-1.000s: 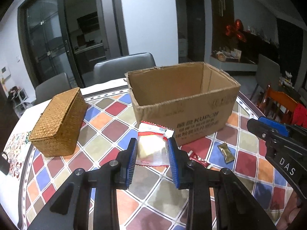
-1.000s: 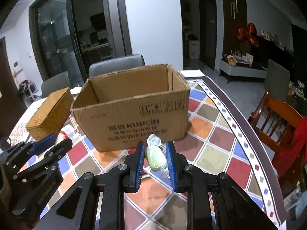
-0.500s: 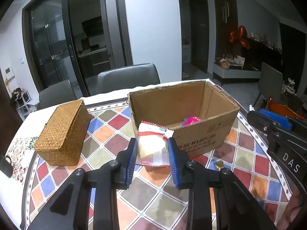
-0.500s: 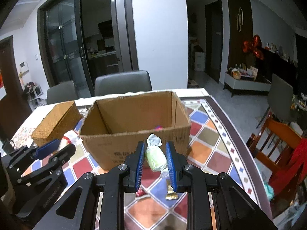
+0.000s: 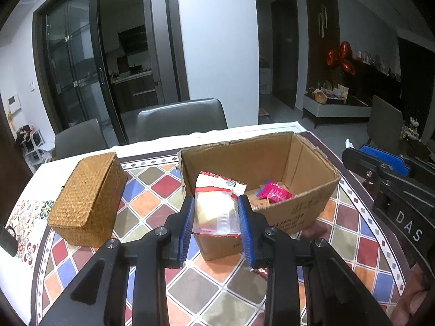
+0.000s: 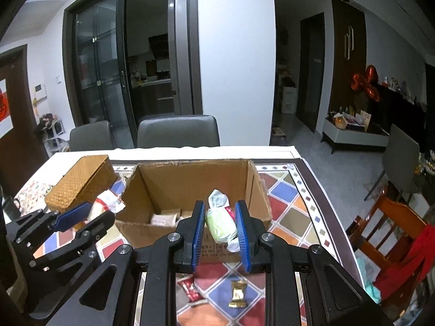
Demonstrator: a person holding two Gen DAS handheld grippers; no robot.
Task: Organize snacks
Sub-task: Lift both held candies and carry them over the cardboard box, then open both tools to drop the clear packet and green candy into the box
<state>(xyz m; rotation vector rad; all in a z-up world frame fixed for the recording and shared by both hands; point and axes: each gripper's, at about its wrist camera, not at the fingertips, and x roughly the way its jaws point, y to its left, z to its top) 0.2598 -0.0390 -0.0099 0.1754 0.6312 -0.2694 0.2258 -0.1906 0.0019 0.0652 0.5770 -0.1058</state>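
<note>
While the left tongs (image 5: 216,218) clamp a clear snack packet (image 5: 216,206), the right tongs (image 6: 219,224) pinch a green wrapped sweet (image 6: 220,224). Both hang over the near wall of the cardboard box (image 6: 187,179); below the right tongs, a gold candy (image 6: 237,293) lies on the surface (image 6: 293,217).

Dim indoor light, heavy fisheye distortion

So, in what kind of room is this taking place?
Most likely the dining area of a home: a table with a colourful tiled top, grey chairs pushed up to it, and a kitchen behind glass sliding doors.
</note>
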